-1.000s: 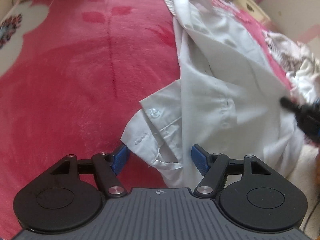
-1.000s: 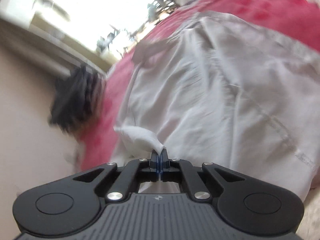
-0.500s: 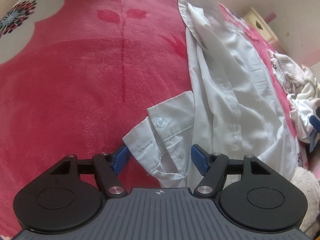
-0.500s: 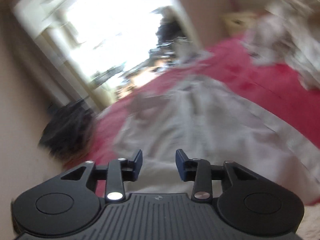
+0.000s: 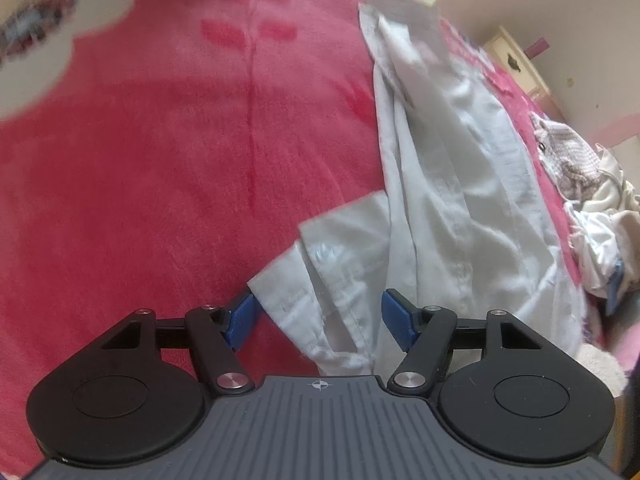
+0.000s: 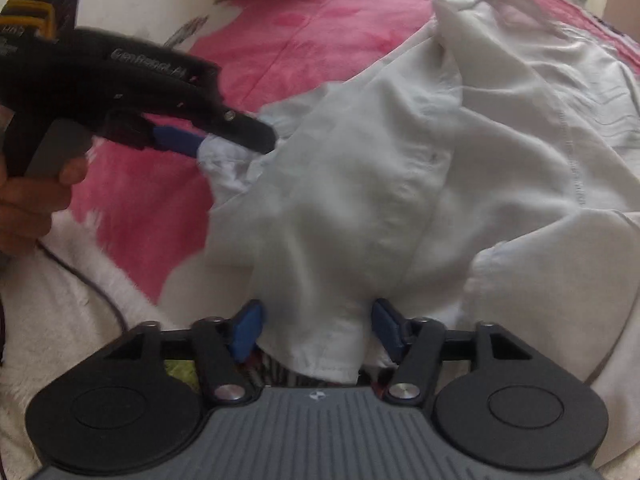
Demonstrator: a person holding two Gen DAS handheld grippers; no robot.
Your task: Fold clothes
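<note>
A white button shirt (image 5: 452,184) lies lengthwise on the red blanket (image 5: 180,152), its collar at the far end. A cuffed sleeve (image 5: 336,264) sticks out to the left near me. My left gripper (image 5: 318,316) is open, its blue pads on either side of the cuff. In the right wrist view the shirt (image 6: 420,152) is rumpled. My right gripper (image 6: 318,328) is open, with a bunched edge of the shirt between its fingers. The left gripper (image 6: 236,142) shows there at upper left, held in a hand (image 6: 28,204), its tips at the cuff.
A heap of other clothes (image 5: 592,216) sits at the right edge of the bed. A cream cabinet (image 5: 516,64) stands by the far wall. White fluffy fabric (image 6: 60,292) with a dark cable (image 6: 92,280) lies at the near left.
My right gripper has opened, let go of the pinched shirt fabric, and swung round to the shirt's near edge. The left gripper stays open at the cuff.
</note>
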